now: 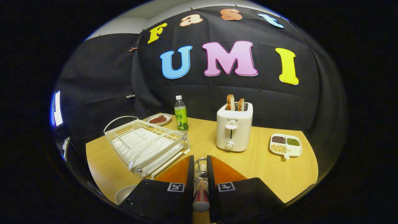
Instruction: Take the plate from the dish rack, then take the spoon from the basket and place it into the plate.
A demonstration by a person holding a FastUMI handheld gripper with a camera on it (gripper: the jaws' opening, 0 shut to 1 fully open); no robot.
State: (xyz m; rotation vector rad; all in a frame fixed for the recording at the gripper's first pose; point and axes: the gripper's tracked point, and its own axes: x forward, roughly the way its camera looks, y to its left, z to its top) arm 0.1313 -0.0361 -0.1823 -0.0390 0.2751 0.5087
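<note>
Wooden worktop (267,168) below; my gripper (200,168) hovers level, fingers nearly together around the spoon (201,196) handle above the wire basket (200,171). Plate (124,193) lies beside the empty dish rack (146,146).

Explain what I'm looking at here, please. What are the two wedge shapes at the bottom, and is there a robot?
There is no robot arm. A person carries a two-finger gripper, and a wide-angle camera riding on it looks forward along its fingers; those are the two wedges. The fingers are nearly together and seem to pinch a striped handle, most likely the spoon, just over a small wire basket. On the wooden table, a white plate lies beside the fingers, in front of the dish rack. Farther back stand a toaster with two slices of toast, a green bottle, a small dish of sausages and a divided dish of beans.
</note>
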